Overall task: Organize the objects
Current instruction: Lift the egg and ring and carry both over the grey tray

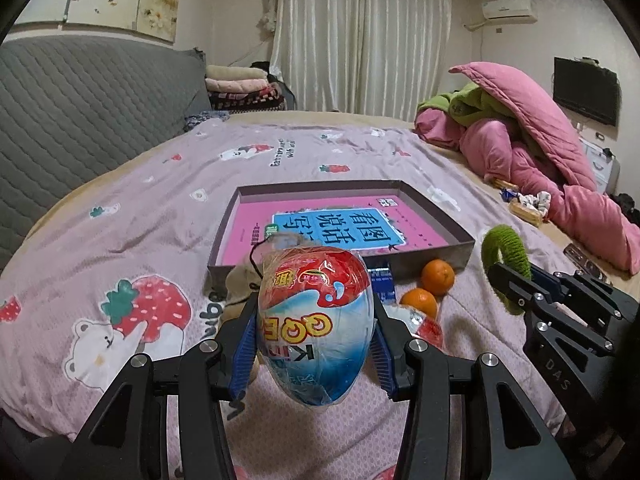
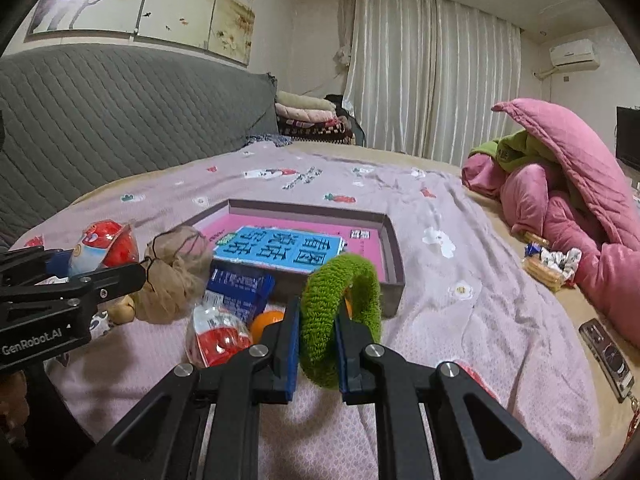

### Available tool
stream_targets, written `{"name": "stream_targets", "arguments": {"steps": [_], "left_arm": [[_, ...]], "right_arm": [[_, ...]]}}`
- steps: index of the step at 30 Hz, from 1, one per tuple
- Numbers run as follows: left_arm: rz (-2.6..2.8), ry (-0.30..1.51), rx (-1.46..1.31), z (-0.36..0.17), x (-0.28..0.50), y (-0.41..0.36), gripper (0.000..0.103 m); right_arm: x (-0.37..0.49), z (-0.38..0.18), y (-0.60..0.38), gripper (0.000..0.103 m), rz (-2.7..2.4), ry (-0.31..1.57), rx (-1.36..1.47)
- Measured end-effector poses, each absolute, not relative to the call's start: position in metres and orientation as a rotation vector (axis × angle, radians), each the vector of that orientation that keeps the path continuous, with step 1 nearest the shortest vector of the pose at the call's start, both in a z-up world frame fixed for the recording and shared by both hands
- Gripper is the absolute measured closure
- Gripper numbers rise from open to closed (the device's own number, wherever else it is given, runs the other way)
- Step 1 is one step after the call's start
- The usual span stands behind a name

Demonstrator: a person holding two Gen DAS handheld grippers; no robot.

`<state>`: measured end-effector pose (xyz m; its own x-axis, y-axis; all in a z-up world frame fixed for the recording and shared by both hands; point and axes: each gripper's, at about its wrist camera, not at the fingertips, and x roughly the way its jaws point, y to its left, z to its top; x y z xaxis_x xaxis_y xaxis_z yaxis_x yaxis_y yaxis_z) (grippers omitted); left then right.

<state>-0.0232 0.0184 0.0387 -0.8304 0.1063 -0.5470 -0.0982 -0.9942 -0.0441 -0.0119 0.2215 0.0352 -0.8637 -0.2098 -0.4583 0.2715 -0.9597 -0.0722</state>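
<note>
Our left gripper (image 1: 314,332) clamps the egg-shaped snack pack (image 1: 316,320) above the bed (image 1: 120,208), near the box (image 1: 460,242). Right gripper (image 2: 318,344) pinches the green ring (image 2: 340,316). Only the right view shows the remote (image 2: 606,354).

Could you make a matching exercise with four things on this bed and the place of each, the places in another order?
Things:
1. egg toy
2. green ring
3. book
4. oranges

Places:
A. inside the box
B. on the bedsheet, in front of the box
C. held in the left claw
D. held in the right claw

Pairs: 1-C, 2-D, 3-A, 4-B
</note>
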Motion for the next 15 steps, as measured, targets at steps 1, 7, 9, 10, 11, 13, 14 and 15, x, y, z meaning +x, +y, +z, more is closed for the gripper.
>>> {"name": "stream_targets", "arguments": {"steps": [1, 7, 9, 10, 11, 13, 14, 15], "left_arm": [[2.911, -0.021, -0.869, 0.040, -0.025, 0.018, 0.052], [2.936, -0.036, -0.828, 0.051, -0.037, 0.013, 0.052], [2.946, -0.041, -0.817, 0.055, -0.042, 0.011, 0.052], [2.950, -0.049, -0.813, 0.056, -0.046, 0.010, 0.052], [2.951, -0.053, -0.815, 0.058, -0.050, 0.009, 0.052], [2.954, -0.068, -0.816, 0.060, -0.058, 0.008, 0.052], [2.953, -0.071, -0.816, 0.060, -0.062, 0.007, 0.052], [2.955, -0.074, -0.813, 0.061, -0.065, 0.007, 0.052]], "right_arm": [[-0.012, 0.037, 0.221, 0.088, -2.802, 0.196, 0.662], [-0.019, 0.046, 0.219, 0.088, -2.800, 0.203, 0.618], [-0.022, 0.048, 0.218, 0.088, -2.803, 0.215, 0.602], [-0.024, 0.050, 0.217, 0.088, -2.803, 0.223, 0.594], [-0.026, 0.051, 0.216, 0.088, -2.802, 0.229, 0.588], [-0.030, 0.051, 0.215, 0.088, -2.802, 0.239, 0.586], [-0.032, 0.052, 0.214, 0.088, -2.801, 0.245, 0.585], [-0.034, 0.052, 0.213, 0.088, -2.801, 0.250, 0.584]]}}
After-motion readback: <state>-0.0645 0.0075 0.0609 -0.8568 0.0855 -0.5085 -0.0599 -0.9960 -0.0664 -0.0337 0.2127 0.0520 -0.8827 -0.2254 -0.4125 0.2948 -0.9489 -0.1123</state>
